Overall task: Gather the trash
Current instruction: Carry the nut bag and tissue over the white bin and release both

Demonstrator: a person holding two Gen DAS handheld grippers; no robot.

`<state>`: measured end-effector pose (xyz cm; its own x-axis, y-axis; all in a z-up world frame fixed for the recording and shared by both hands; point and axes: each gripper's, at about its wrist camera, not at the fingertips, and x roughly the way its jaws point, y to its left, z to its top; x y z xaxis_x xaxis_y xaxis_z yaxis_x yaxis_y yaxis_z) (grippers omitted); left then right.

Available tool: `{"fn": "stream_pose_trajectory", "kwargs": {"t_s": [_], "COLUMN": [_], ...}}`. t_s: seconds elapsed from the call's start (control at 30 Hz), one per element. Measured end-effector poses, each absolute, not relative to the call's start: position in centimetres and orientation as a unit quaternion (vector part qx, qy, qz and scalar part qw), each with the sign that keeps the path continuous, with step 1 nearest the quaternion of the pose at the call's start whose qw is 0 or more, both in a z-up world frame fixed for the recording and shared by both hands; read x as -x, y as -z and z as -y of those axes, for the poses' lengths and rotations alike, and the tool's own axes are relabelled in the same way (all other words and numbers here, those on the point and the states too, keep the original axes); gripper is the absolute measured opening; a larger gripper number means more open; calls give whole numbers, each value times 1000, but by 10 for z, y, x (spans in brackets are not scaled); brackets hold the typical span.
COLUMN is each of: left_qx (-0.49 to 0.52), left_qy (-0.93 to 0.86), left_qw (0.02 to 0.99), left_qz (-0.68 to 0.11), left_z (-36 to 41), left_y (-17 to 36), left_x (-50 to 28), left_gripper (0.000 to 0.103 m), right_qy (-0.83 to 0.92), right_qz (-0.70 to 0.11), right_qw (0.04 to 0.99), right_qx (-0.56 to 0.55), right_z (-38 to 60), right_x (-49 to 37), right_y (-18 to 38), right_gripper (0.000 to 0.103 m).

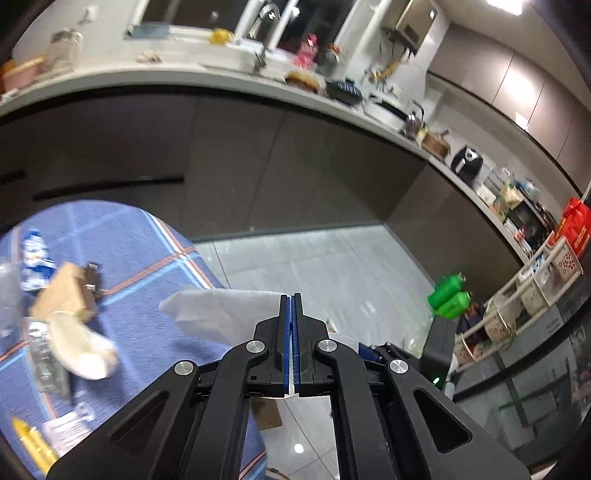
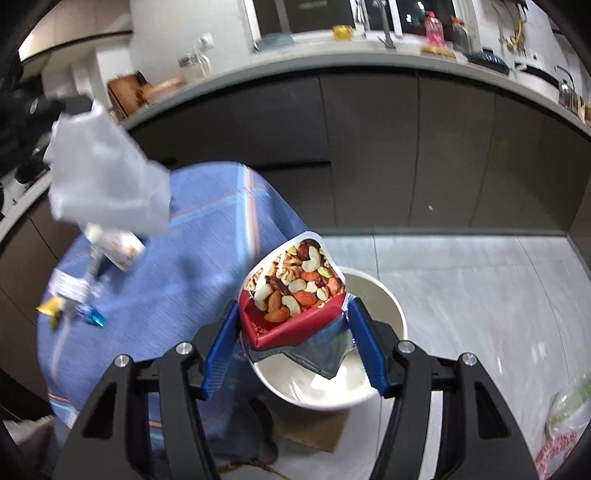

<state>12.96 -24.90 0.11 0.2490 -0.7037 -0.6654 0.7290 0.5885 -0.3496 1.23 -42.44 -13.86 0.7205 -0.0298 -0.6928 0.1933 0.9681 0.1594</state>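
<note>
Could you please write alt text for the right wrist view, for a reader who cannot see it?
The right tongs grip a red, crumpled mixed-nut snack bag above a round white bin on the grey tiled floor. To the left, a table with a blue striped cloth carries scattered wrappers, and a white tissue hangs blurred above it.

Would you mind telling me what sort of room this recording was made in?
Most likely a home kitchen: a long countertop over dark cabinets carries a sink tap, pans and a kettle, and an air fryer sits further along. A table with a blue cloth stands in front.
</note>
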Motion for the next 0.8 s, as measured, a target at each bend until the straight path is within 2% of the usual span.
{"fn": "stream_pose_trajectory", "kwargs": {"t_s": [0.37,0.63,0.7,0.73,0.77,0.8], "left_qx": [-69,-90,-97,-100,-104,-104], "left_qy": [460,443,440,437,435,433], "left_qw": [733,740,743,747,749,752], "left_qz": [-497,-499,-495,-491,-488,-487], "left_z": [341,357,361,363,365,366], "left_y": [105,130,130,129,130,129], "left_x": [-161,-177,-176,-176,-176,-177], "left_gripper": [1,1,2,7,15,40], "right_qy": [52,51,52,51,48,46], "right_qz": [-425,-436,-436,-435,-433,-431], "right_qw": [892,884,884,884,886,887], "right_qx": [-145,-163,-161,-160,-160,-159], "right_z": [439,445,445,444,442,442], "right_x": [-29,-36,-38,-39,-39,-38], "right_y": [217,236,236,236,235,234], "right_gripper": [61,63,68,71,80,87]}}
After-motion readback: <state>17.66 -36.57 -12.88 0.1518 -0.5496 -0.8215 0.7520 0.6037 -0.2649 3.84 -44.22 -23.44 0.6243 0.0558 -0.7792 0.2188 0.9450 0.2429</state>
